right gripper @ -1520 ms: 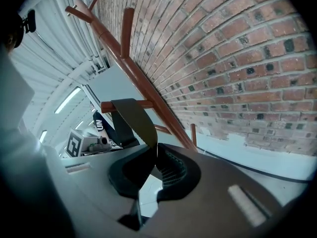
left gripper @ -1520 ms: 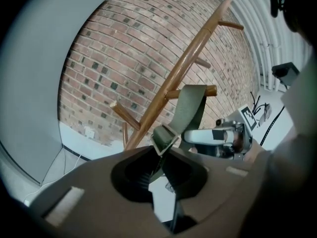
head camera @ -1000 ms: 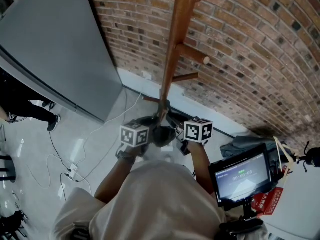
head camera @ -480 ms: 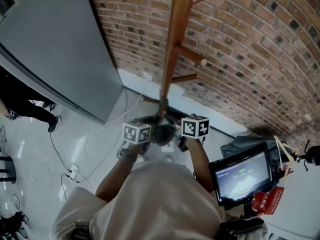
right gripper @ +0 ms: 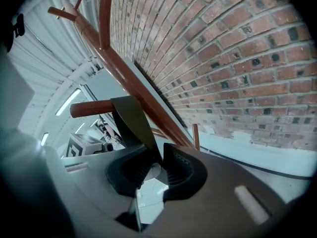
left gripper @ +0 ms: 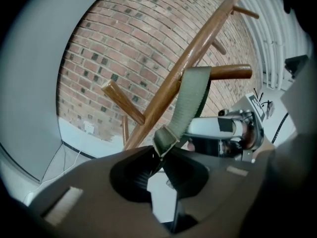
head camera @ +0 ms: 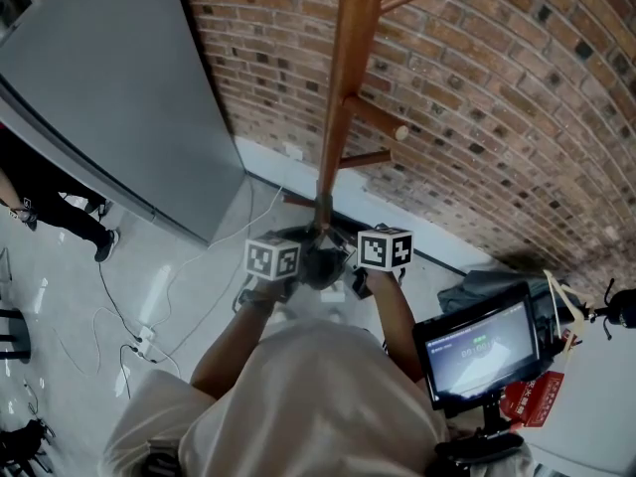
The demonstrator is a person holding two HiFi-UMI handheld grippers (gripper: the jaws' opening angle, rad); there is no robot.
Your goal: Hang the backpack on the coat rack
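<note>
The wooden coat rack (head camera: 343, 78) stands before the brick wall. The dark backpack (head camera: 320, 264) hangs low at its pole, between my two grippers. In the left gripper view an olive strap (left gripper: 193, 98) loops over a peg (left gripper: 230, 72), and its lower end runs down between the tips of my left gripper (left gripper: 163, 165). Those jaws are opening, with a gap showing between the pads. My right gripper (right gripper: 157, 165) is also opening. The strap (right gripper: 131, 123) drops from the peg (right gripper: 91, 108) into its gap, and the pads stand apart from it.
A grey panel (head camera: 109, 97) leans at the left of the brick wall (head camera: 497, 97). Cables (head camera: 149, 336) lie on the floor. A monitor on a stand (head camera: 475, 351) and a grey bundle (head camera: 487, 286) sit at the right. A person's legs (head camera: 50, 212) show at far left.
Both marker cubes have shifted slightly up toward the rack, and the right one has drifted a little left. The backpack stays between them.
</note>
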